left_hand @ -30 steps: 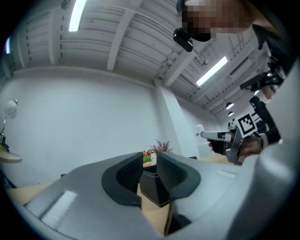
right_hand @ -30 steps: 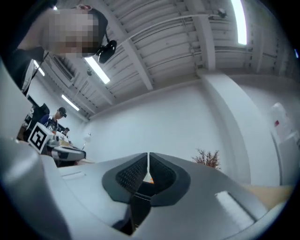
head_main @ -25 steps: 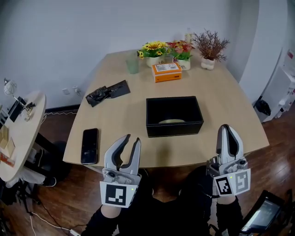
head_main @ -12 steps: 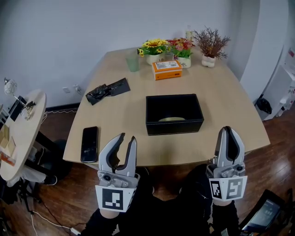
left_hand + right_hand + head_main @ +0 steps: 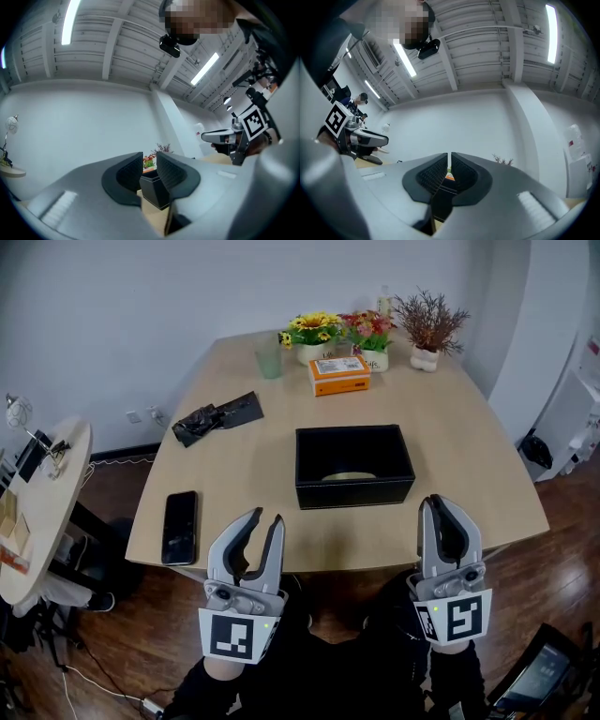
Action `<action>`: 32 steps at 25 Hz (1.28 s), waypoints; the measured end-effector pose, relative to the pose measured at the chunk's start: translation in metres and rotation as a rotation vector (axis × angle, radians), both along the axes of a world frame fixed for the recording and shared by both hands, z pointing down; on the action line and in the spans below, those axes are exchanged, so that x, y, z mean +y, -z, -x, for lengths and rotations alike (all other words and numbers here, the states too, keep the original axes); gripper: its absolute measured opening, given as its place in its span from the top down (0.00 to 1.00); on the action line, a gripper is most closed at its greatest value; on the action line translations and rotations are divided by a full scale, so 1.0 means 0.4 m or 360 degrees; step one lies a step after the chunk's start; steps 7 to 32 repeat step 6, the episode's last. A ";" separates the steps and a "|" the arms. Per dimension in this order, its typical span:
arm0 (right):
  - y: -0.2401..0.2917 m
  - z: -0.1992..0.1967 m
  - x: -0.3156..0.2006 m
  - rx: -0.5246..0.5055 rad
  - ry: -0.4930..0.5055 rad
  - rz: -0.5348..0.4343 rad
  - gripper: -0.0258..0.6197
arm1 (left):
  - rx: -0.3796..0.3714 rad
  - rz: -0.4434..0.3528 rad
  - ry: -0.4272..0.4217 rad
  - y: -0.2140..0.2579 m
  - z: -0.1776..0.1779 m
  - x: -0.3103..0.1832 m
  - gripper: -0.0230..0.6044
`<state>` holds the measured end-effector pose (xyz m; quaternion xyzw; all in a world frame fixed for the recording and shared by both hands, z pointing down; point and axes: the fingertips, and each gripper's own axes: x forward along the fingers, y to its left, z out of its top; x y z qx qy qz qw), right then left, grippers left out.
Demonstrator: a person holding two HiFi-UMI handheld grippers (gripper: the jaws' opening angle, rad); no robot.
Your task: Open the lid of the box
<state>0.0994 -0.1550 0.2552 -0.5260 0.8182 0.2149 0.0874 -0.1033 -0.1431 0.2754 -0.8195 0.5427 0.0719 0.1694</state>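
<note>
A black rectangular box point(image 5: 354, 486) stands in the middle of the wooden table point(image 5: 450, 446). Its top shows a dark inside with a pale curved thing at the bottom. Both grippers hover in front of the table's near edge, pointing at the box and touching nothing. My left gripper point(image 5: 266, 517) is left of the box with a narrow gap between its jaws and nothing in it. Through that gap in the left gripper view point(image 5: 150, 165) I see the box point(image 5: 155, 194). My right gripper point(image 5: 434, 502) is to the box's right front, jaws together point(image 5: 449, 165).
A black phone point(image 5: 179, 526) lies near the table's left front edge. A crumpled black bag point(image 5: 214, 420) is at the far left. An orange carton point(image 5: 339, 375), a green cup point(image 5: 269, 363) and potted flowers point(image 5: 315, 337) stand at the back. A round side table point(image 5: 52, 512) is to the left.
My right gripper has shifted left, closer to the box's right front corner. My left gripper dipped left and came back. The box has not moved.
</note>
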 end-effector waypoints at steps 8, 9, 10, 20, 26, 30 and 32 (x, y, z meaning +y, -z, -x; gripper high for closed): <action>0.014 0.004 -0.011 0.0008 -0.0001 -0.0032 0.94 | -0.0027 -0.0025 -0.0011 0.004 -0.011 -0.017 0.85; 0.014 0.004 -0.011 0.0008 -0.0001 -0.0032 0.94 | -0.0027 -0.0025 -0.0011 0.004 -0.011 -0.017 0.85; 0.014 0.004 -0.011 0.0008 -0.0001 -0.0032 0.94 | -0.0027 -0.0025 -0.0011 0.004 -0.011 -0.017 0.85; 0.014 0.004 -0.011 0.0008 -0.0001 -0.0032 0.94 | -0.0027 -0.0025 -0.0011 0.004 -0.011 -0.017 0.85; 0.014 0.004 -0.011 0.0008 -0.0001 -0.0032 0.94 | -0.0027 -0.0025 -0.0011 0.004 -0.011 -0.017 0.85; 0.014 0.004 -0.011 0.0008 -0.0001 -0.0032 0.94 | -0.0027 -0.0025 -0.0011 0.004 -0.011 -0.017 0.85; 0.014 0.004 -0.011 0.0008 -0.0001 -0.0032 0.94 | -0.0027 -0.0025 -0.0011 0.004 -0.011 -0.017 0.85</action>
